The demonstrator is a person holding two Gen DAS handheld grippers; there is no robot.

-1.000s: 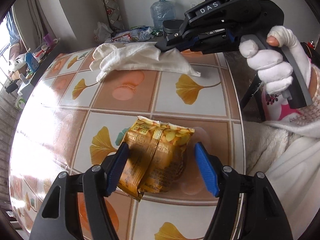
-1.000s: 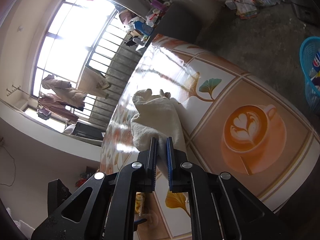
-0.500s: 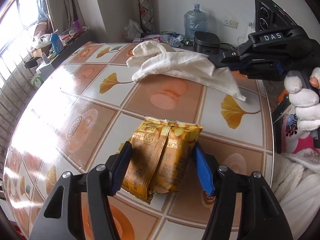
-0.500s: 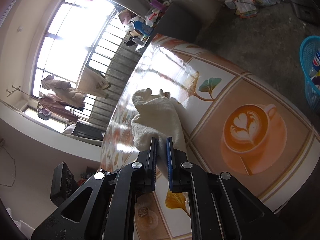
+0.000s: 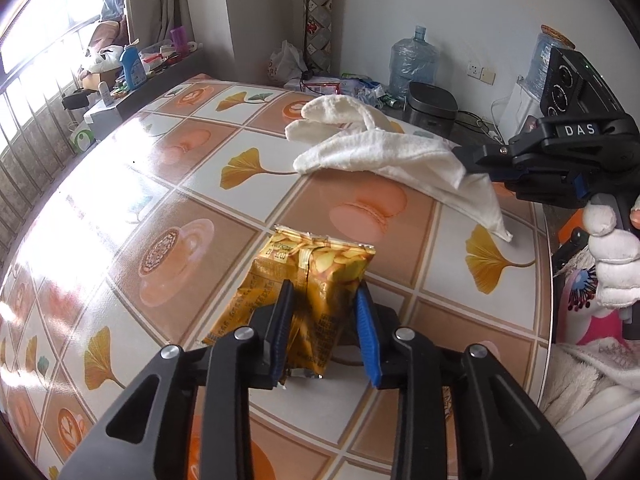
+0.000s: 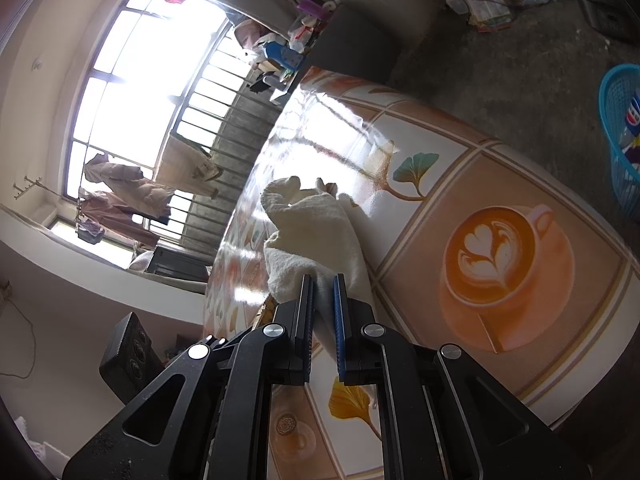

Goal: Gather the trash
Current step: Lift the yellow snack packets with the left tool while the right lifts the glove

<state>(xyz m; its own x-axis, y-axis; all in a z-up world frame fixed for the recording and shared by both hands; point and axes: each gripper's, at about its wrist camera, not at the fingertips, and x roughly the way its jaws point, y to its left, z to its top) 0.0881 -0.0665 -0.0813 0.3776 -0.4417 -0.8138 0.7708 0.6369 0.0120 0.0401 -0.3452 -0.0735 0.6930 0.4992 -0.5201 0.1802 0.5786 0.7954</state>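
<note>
A yellow snack wrapper [image 5: 308,276] lies on the tiled table [image 5: 168,184] in the left wrist view. My left gripper [image 5: 326,304] is shut on the wrapper's near half, squeezing it. A white cloth [image 5: 384,152] lies on the far side of the table. My right gripper [image 6: 322,292] is shut on the cloth [image 6: 312,232] and lifts its near corner; it shows from outside in the left wrist view [image 5: 476,164] at the right table edge.
A blue basket [image 6: 620,140] holding trash stands on the floor beyond the table. A water jug [image 5: 412,60], a black cooker [image 5: 432,108] and bags stand by the far wall. A cluttered window ledge [image 5: 120,68] runs along the left.
My left gripper closed from wide open around the wrapper to shut on it, crumpling it. The left view swung to the left. The right gripper kept holding the cloth.
</note>
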